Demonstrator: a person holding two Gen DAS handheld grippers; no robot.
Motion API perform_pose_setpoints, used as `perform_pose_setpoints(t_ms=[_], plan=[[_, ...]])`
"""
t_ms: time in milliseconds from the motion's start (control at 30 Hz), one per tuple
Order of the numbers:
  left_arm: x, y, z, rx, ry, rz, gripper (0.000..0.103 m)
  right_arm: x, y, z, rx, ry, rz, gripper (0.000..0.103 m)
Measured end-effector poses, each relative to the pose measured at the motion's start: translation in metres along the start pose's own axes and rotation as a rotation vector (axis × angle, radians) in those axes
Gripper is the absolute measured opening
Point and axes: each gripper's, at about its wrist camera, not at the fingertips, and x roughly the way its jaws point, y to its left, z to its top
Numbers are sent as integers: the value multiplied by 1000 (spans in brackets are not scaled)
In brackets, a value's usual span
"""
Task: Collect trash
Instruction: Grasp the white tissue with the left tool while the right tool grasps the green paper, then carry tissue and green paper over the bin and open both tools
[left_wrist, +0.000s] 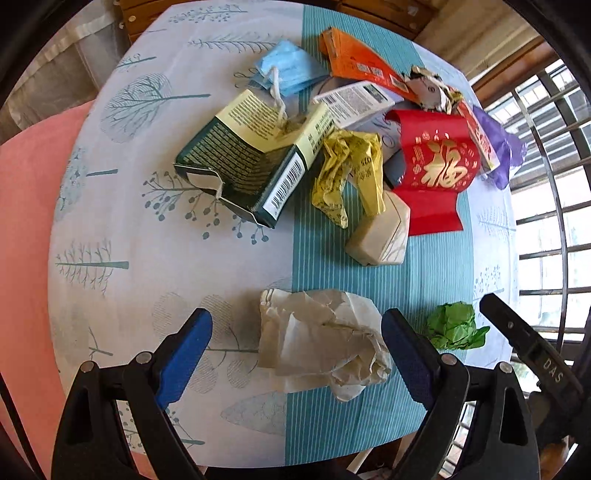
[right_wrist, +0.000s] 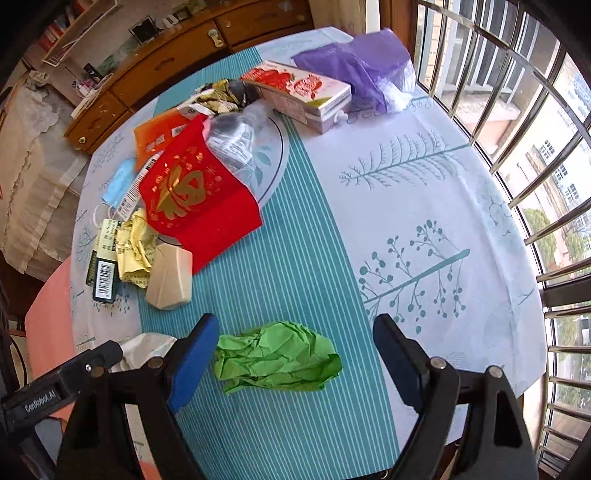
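I have both tools low over the near edge of the table (right_wrist: 424, 192), and nothing is picked up yet. My left gripper (left_wrist: 295, 343) stands wide open with the crumpled white paper (left_wrist: 321, 339) lying between its blue pads, not pinched. My right gripper (right_wrist: 295, 354) is just as open, straddling the green paper ball (right_wrist: 277, 358), which lies on the striped band of the cloth, closer to the left pad.

So I judge the job barely begun: two pieces lined up for a grab, everything else untouched. Just beyond sits a beige wrapped block (left_wrist: 380, 236), then a crumpled yellow wrapper (left_wrist: 347, 173) and a dark green carton (left_wrist: 243, 166). Behind those come the red envelope (left_wrist: 436, 166), a clear plastic bottle (right_wrist: 236, 136), a blue face mask (left_wrist: 288, 68) and an orange packet (left_wrist: 354, 59).

Farthest off are a pink juice box (right_wrist: 303, 92) and a purple plastic bag (right_wrist: 365, 62) (possibly where the rubbish goes, though I cannot tell). No bin shows in either view.
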Motion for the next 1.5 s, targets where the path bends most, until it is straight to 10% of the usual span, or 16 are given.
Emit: perform_pose_setpoints(t_ms=[433,567,800,1133,1500], plan=[[27,-9,-18,74,50,-22,90,36,1,-33,1,105,31,84],[32,-18,-23,93,44,-50,80,33,11,-35,-75,76,82,52],[38,-35,-30,83,41,-93,60,21,20,-31,-154,76,66,40],[1,-60,-62,69,-125,-15,41,-20,21,-26,-375,39,128,40],[-47,-75,-168,-229,-358,14,40,-38,-6,-47,-753,63,289,40]])
